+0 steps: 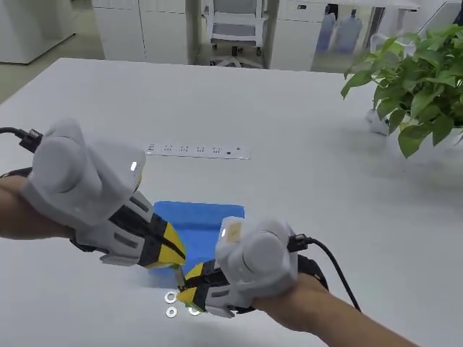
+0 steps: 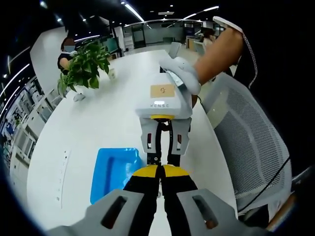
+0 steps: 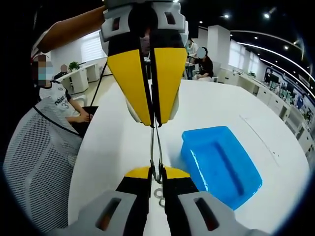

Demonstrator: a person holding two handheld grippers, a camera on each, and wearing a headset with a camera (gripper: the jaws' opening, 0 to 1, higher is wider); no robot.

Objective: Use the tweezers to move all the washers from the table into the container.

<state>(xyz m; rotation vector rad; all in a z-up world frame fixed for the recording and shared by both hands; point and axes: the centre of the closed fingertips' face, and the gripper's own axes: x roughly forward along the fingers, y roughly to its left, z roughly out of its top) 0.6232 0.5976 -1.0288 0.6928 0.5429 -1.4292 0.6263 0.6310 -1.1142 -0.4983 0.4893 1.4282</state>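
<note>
Lengthwise, tweezers (image 3: pixel 155 147) pinched between left tool (image 3: pixel 153 123) and right tool (image 3: pixel 156 173), 3 washers (image 1: pixel 171 312) beside

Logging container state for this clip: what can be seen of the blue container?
The blue container is a shallow rectangular tray with rounded corners and a raised rim, glossy like plastic. It sits flat, open side up, on the white table. The part of its interior that shows looks empty. Its near edge is hidden in the head view. The washers lie on the table just off that side, outside it. Nothing but the table can be seen touching it.
</note>
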